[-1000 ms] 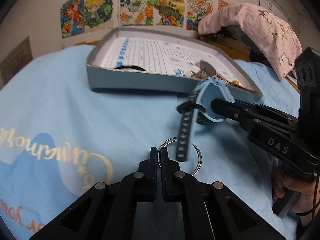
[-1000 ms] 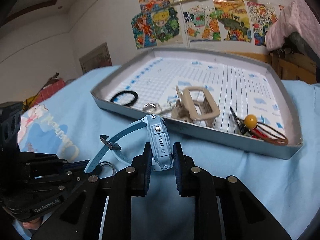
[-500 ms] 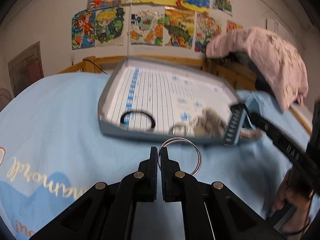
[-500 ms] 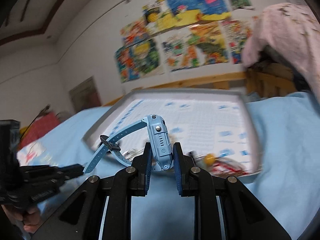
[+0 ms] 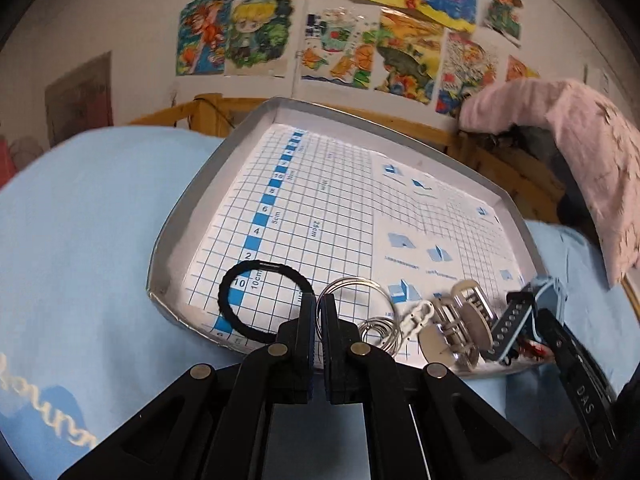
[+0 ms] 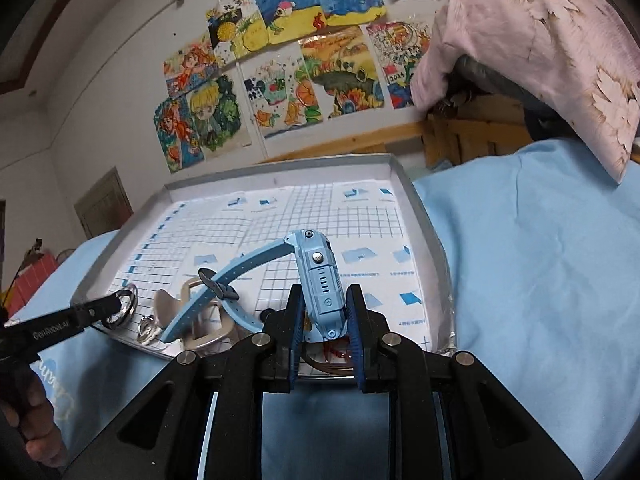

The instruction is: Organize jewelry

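The left gripper (image 5: 318, 306) has its jaws pressed together on a thin metal ring (image 5: 352, 300), holding it above the near edge of the grey tray (image 5: 172, 236), beside a black hair tie (image 5: 262, 300) lying in the tray's near left corner. The right gripper (image 6: 326, 312) pinches the case of a light blue watch (image 6: 320, 280) between its pads, over the tray's near right part, with the strap curving off to the left above a beige hair claw (image 6: 200, 320). The tray, lined with blue-gridded paper, sits on a light blue bedsheet (image 6: 540, 280), and smaller rings and a white chain (image 5: 418, 314) lie along its near edge.
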A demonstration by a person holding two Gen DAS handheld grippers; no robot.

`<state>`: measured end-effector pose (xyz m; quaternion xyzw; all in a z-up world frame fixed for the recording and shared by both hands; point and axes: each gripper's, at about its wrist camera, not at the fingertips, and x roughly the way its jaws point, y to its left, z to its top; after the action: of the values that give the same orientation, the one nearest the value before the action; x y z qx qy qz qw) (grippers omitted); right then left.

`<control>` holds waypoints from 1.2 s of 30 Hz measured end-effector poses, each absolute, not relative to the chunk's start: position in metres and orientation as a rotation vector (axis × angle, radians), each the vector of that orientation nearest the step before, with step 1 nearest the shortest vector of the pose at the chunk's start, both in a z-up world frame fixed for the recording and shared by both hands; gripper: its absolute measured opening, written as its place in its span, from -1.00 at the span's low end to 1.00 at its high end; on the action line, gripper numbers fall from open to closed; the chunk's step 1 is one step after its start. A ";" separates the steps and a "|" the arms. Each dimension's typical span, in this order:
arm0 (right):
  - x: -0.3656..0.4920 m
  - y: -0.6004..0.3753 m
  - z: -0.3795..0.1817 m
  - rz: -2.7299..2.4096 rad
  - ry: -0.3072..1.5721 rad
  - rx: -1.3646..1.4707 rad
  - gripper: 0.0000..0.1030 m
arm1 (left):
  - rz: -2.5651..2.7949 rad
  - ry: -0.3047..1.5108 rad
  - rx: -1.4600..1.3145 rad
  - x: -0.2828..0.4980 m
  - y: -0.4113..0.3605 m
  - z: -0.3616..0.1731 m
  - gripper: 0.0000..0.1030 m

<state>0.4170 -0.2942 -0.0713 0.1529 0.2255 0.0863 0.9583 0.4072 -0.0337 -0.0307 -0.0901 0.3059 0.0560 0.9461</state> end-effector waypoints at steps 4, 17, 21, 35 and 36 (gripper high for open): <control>0.414 -0.295 -0.073 0.175 0.466 0.310 -0.57 | 0.103 0.600 -0.230 0.405 -0.031 -0.033 -0.93; 0.388 -0.297 -0.048 0.187 0.372 0.312 0.41 | 0.177 0.495 -0.226 0.358 -0.032 -0.008 0.76; 0.380 -0.302 -0.039 0.197 0.371 0.305 0.48 | 0.168 0.490 -0.233 0.337 -0.028 0.004 0.77; 0.256 -0.294 0.036 0.278 0.120 0.187 0.97 | 0.199 0.316 -0.248 0.207 -0.014 0.050 1.00; 0.246 -0.294 0.040 0.275 0.116 0.189 0.97 | 0.198 0.306 -0.242 0.198 -0.014 0.053 1.00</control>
<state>0.2462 -0.2945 0.0395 0.0941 0.0576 0.1367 0.9845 0.1983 -0.0141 0.0526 -0.1198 0.1519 0.0980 0.9762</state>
